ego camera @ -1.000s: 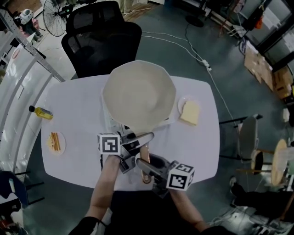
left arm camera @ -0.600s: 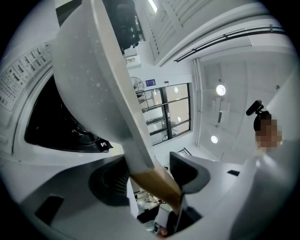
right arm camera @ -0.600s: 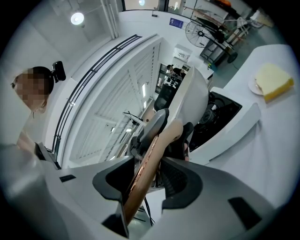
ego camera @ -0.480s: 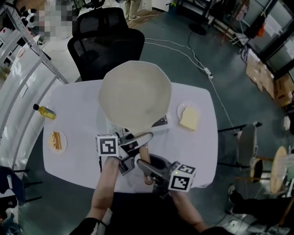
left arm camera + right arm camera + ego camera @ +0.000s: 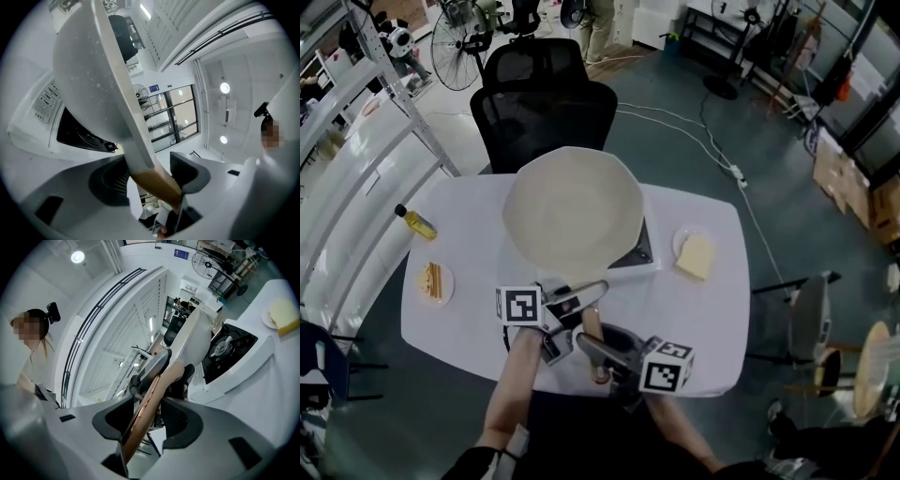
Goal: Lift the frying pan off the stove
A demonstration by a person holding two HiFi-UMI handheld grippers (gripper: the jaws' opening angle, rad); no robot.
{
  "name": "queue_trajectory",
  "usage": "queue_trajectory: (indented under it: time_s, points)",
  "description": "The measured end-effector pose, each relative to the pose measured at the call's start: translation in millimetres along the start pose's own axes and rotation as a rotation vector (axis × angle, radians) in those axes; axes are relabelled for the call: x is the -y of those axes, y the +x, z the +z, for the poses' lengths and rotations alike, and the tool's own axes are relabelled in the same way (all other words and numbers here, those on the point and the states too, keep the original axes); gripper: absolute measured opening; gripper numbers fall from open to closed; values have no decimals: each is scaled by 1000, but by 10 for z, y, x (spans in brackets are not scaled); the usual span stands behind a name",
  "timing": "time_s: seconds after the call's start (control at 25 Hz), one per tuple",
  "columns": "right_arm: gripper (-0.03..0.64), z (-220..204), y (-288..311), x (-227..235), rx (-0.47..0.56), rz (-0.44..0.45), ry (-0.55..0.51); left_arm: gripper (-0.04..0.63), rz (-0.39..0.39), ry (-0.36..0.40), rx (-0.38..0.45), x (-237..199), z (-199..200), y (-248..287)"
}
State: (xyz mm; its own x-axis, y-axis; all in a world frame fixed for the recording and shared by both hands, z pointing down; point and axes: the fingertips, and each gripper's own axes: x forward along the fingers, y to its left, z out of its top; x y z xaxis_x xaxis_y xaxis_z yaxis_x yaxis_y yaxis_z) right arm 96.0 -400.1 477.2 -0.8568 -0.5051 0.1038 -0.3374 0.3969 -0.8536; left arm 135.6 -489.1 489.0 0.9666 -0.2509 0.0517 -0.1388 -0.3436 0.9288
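Observation:
The cream frying pan (image 5: 572, 206) hangs in the air above the stove (image 5: 636, 251), whose dark top shows under the pan's right rim. Its wooden handle (image 5: 592, 337) runs toward me. My left gripper (image 5: 577, 298) is shut on the handle close to the pan. My right gripper (image 5: 591, 347) grips the handle's near end, its jaws easing open with the handle still between the pads. In the left gripper view the pan (image 5: 89, 70) rises tilted over the stove (image 5: 79, 136). The right gripper view shows the handle (image 5: 150, 404) between the pads and the burner (image 5: 229, 350).
On the white table (image 5: 694, 328) stand an oil bottle (image 5: 417, 222) at far left, a plate with food (image 5: 436, 279) at left, and a plate with bread (image 5: 696, 255) at right. A black office chair (image 5: 544, 108) stands behind the table. Shelving runs along the left.
The pan stays held up by both grippers. The head view has shifted, and more of the stove's dark top now shows beneath the pan's right rim.

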Motion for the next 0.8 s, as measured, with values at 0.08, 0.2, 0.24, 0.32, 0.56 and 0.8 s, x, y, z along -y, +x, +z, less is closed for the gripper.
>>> queue_trajectory:
  time_s: [0.08, 0.2, 0.24, 0.32, 0.56, 0.8]
  points:
    - [178, -35, 24, -42, -21, 9, -7, 253, 45, -1, 11, -23, -5, -100]
    - [179, -123, 54, -103, -54, 27, -19, 253, 22, 10, 42, 39, -28, -189]
    - [179, -160, 62, -126, -63, 35, -21, 253, 7, 14, 55, 67, -42, -217]
    - [181, -235, 79, -175, -82, 50, -24, 253, 17, 6, 78, 85, -82, -305]
    - [183, -487, 108, -300, -168, 103, -37, 253, 128, -37, 166, 9, -253, -657]
    - [184, -786, 160, -386, -261, 173, -53, 253, 133, 18, 260, 16, -379, -942]
